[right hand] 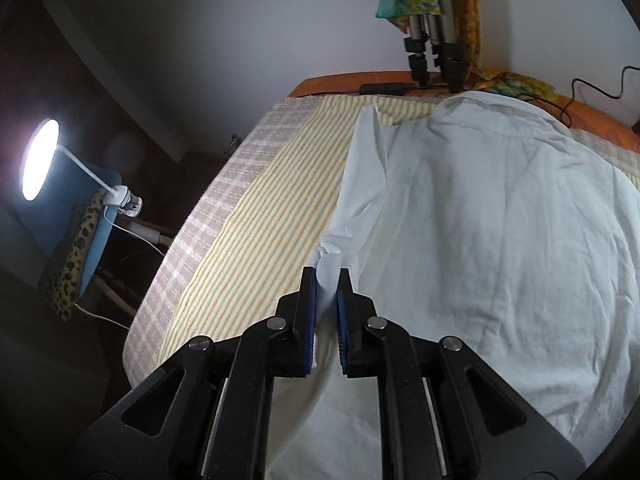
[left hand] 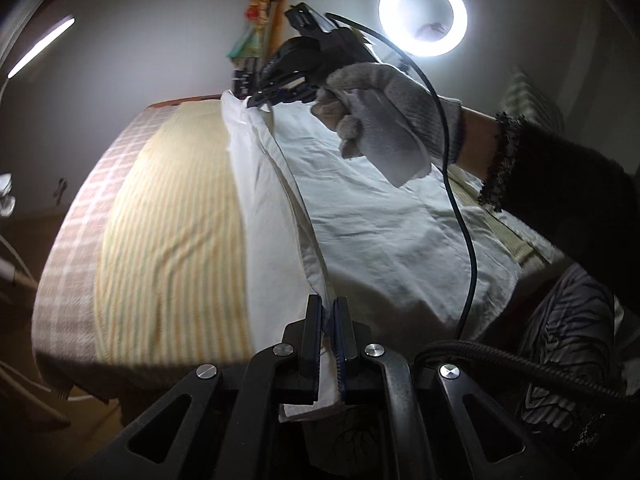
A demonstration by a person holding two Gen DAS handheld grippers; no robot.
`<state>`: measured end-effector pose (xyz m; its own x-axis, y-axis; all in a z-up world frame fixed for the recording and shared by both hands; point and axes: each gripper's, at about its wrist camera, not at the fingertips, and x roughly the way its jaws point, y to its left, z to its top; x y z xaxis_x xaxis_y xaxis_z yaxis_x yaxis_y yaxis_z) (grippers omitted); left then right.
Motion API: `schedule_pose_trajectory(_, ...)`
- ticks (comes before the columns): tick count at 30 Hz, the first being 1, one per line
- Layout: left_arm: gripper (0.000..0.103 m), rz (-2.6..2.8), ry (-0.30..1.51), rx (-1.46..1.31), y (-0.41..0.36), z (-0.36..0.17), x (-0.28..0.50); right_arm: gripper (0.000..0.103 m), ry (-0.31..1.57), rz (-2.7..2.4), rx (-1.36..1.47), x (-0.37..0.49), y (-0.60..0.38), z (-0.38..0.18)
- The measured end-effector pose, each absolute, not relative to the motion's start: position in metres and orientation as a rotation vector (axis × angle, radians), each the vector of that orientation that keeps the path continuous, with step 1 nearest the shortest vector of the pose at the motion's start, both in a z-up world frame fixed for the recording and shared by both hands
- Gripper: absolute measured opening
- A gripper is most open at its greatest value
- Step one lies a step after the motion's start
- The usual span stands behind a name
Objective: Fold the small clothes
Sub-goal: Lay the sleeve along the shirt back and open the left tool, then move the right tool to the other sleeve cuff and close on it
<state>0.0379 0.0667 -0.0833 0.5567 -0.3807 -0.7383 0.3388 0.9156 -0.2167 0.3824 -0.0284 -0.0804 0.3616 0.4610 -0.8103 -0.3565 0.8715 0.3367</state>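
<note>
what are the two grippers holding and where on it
Both pinch the white shirt along one side edge: left gripper and right gripper.

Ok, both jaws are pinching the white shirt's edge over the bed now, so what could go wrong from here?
1. The left gripper holds only a thin strip of the white shirt; it may slip free if pulled.
2. The right gripper grips a bunched sleeve end, so the fold could come out creased.
3. The black cable hanging from the gloved hand trails across the shirt and might get folded in or drag the fabric.
</note>
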Motion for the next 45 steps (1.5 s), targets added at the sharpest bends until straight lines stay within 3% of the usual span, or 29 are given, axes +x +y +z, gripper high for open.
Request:
schedule_pose_trajectory(12, 0.004, -0.512, 0.983, 0.016, 0.013, -0.111, 0.044, 0.010, 1.122, 0.442, 0.112, 0.382, -0.087, -0.115)
schedule_pose_trajectory(17, 0.016, -0.559, 1.024, 0.069, 0.002, -0.118, 0.033, 0.010, 1.145, 0.386, 0.060, 0.382, -0.093, -0.124)
schedule_pose_trajectory(18, 0.018, -0.557, 1.021, 0.084, 0.003, -0.117, 0.030, 0.011, 1.136, 0.378, 0.032, 0.380, -0.095, -0.122)
schedule_pose_trajectory(22, 0.019, -0.532, 1.003, 0.092, 0.017, -0.109, 0.017, 0.034, 1.076, 0.360, -0.012, 0.367, -0.105, -0.102)
schedule_pose_trajectory(29, 0.019, -0.442, 0.918, 0.094, 0.047, -0.097, 0.009, 0.034, 1.008, 0.531, -0.031, 0.309, -0.087, -0.076)
schedule_pose_trajectory(38, 0.019, -0.444, 0.961, 0.024, 0.053, -0.123, 0.052, 0.034, 1.092, 0.551, -0.153, 0.272, -0.054, -0.130)
schedule_pose_trajectory(45, 0.019, -0.464, 0.976, 0.037, 0.052, -0.135, 0.049, 0.034, 1.088, 0.550, -0.150, 0.274, -0.056, -0.131)
